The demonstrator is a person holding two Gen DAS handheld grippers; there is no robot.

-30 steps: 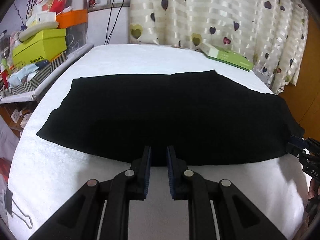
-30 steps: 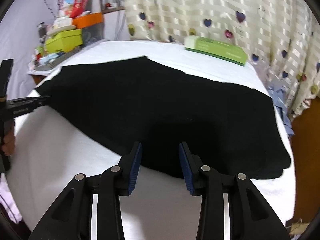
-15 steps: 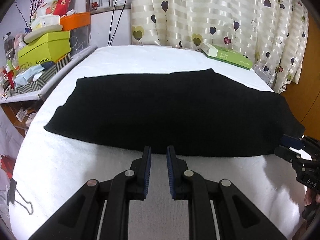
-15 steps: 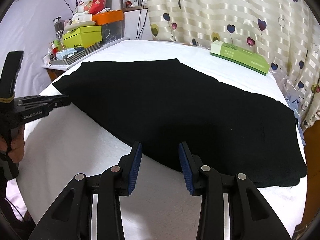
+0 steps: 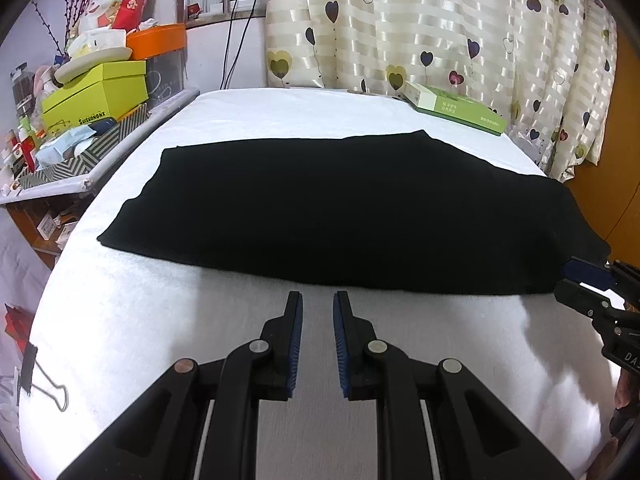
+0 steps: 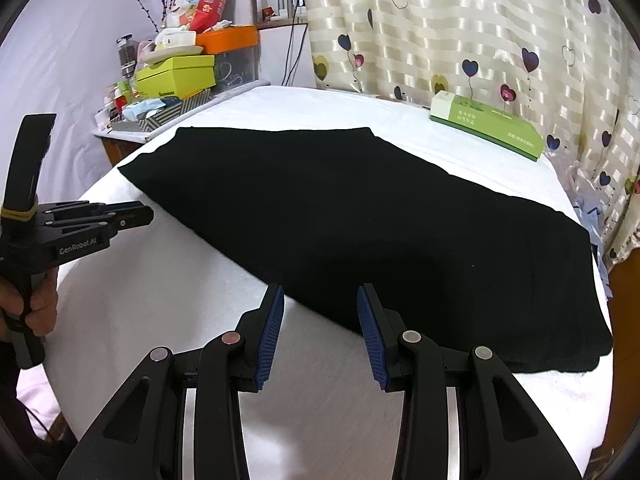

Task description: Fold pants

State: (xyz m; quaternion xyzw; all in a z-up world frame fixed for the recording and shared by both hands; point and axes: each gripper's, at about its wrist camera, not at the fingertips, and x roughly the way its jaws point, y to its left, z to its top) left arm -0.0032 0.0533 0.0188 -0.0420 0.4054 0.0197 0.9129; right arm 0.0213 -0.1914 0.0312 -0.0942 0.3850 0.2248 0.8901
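Both my grippers have backed off the black pants, which lie flat across mid-frame on the white bed. Left gripper jaws narrowly parted, right gripper jaws wide, both empty; I judge regrasping comes next.

White bed cover everywhere. A green box sits at its far edge by the heart-print curtain. Left of the bed, a lime shoebox under an orange bin. Binder clip on the bed's near-left edge.
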